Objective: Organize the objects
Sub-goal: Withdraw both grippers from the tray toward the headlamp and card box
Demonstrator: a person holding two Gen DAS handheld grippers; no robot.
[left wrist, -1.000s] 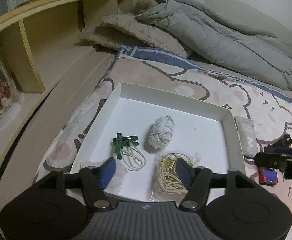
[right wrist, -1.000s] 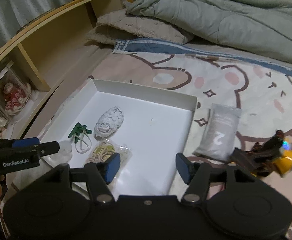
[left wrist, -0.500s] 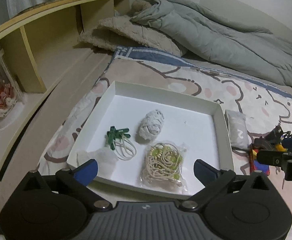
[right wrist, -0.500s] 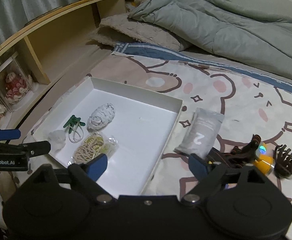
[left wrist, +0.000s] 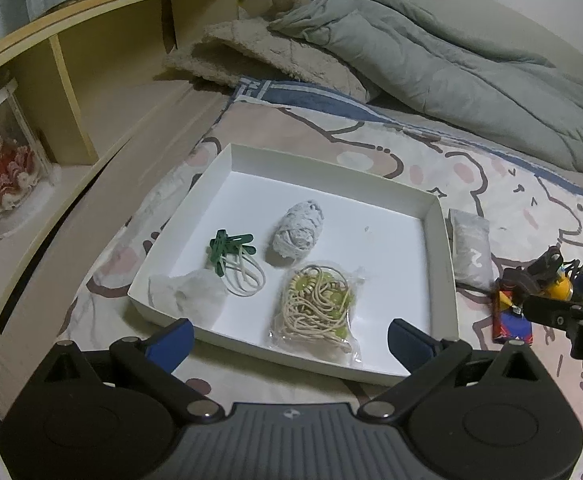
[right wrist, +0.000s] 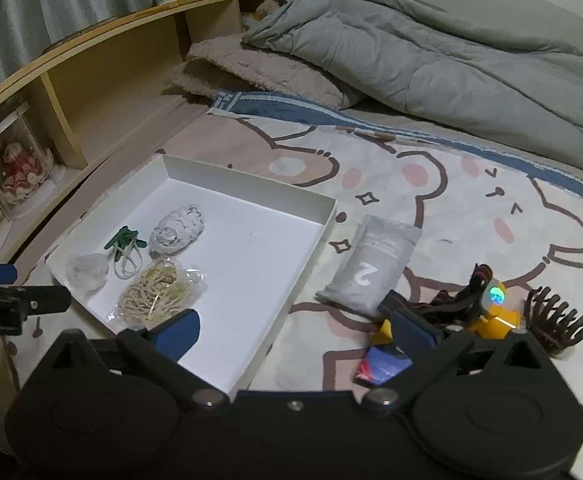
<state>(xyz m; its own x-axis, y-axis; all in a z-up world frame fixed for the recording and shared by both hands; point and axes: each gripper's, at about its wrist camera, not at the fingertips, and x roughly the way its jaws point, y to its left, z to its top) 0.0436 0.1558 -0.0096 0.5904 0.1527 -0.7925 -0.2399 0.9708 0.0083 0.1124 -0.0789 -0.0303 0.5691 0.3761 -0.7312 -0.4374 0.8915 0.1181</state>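
A white tray [left wrist: 439, 236] lies on the bed. It holds green clips with rubber bands [left wrist: 231, 250], a grey yarn ball [left wrist: 298, 229], a clear bag of elastic bands [left wrist: 319, 308] and a crumpled clear wrap [left wrist: 189, 294]. My left gripper [left wrist: 289, 338] is open and empty above the tray's near edge. My right gripper [right wrist: 295, 328] is open and empty over the tray's right edge [right wrist: 311, 256]. To its right lie a grey pouch marked 2 [right wrist: 373, 264], a red-blue packet [right wrist: 383, 366], a yellow gadget with dark clips [right wrist: 487, 308] and a brown claw clip [right wrist: 557, 320].
A crumpled grey duvet [right wrist: 431, 48] and beige pillow [right wrist: 259, 68] lie at the head of the bed. A wooden shelf unit [left wrist: 103, 64] runs along the left, with a boxed doll [left wrist: 3, 168] in it.
Both grippers have opened wide and pulled back and up from the tray. The bag of elastic bands, earlier between my left fingers, now lies free in the tray.
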